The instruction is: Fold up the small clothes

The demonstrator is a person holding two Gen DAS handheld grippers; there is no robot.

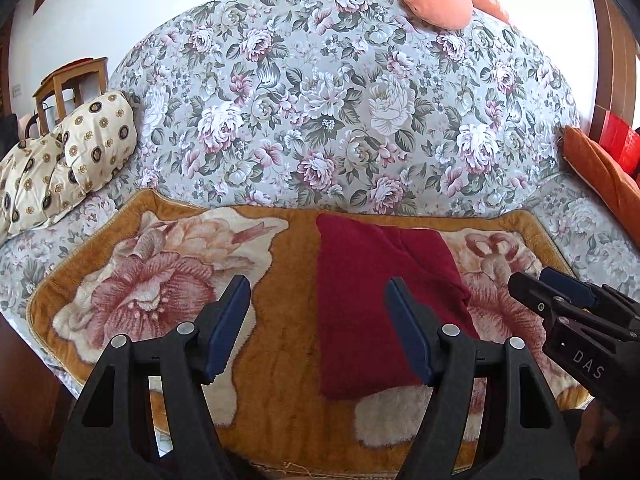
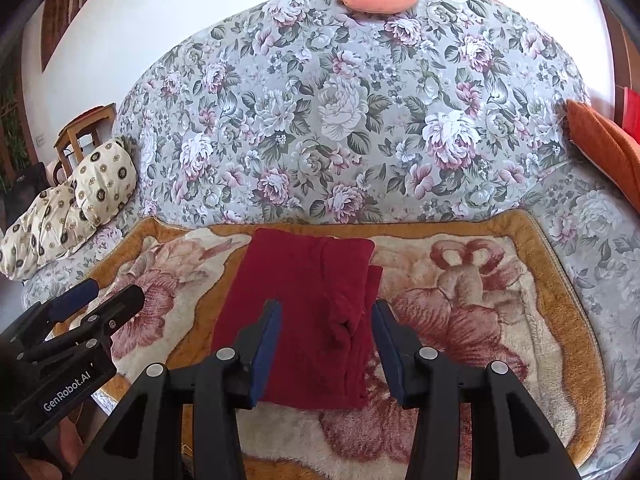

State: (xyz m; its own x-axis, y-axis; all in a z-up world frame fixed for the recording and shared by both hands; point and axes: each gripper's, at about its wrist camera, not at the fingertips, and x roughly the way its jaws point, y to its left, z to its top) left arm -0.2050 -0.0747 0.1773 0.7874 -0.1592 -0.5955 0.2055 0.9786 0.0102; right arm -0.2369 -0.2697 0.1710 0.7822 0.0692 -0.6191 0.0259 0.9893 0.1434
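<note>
filling most of both views, the floral sofa (image 1: 320, 112) carries a plush rose-patterned blanket (image 1: 160, 280) across its seat, a gold-dotted cushion (image 1: 80, 148) at its left end and an orange cushion (image 1: 600, 172) at its right. the dark red garment (image 2: 304, 312) lies on the blanket's middle, its far edge touching the blanket's back border, already narrowed to a long strip with a layered, uneven right edge. both tools hover above the near end, holding nothing: the left gripper (image 1: 318, 320) has its fingers spread wide over the garment's left edge, and the right gripper (image 2: 326, 340) has its fingers spread across the garment's near half. judging by the shape, the next fold likely brings the near end to the far end. it would go best if each gripper pinched one near corner through every layer, lifted evenly, and laid the ends flush so the loose right edge does not slide out.
</note>
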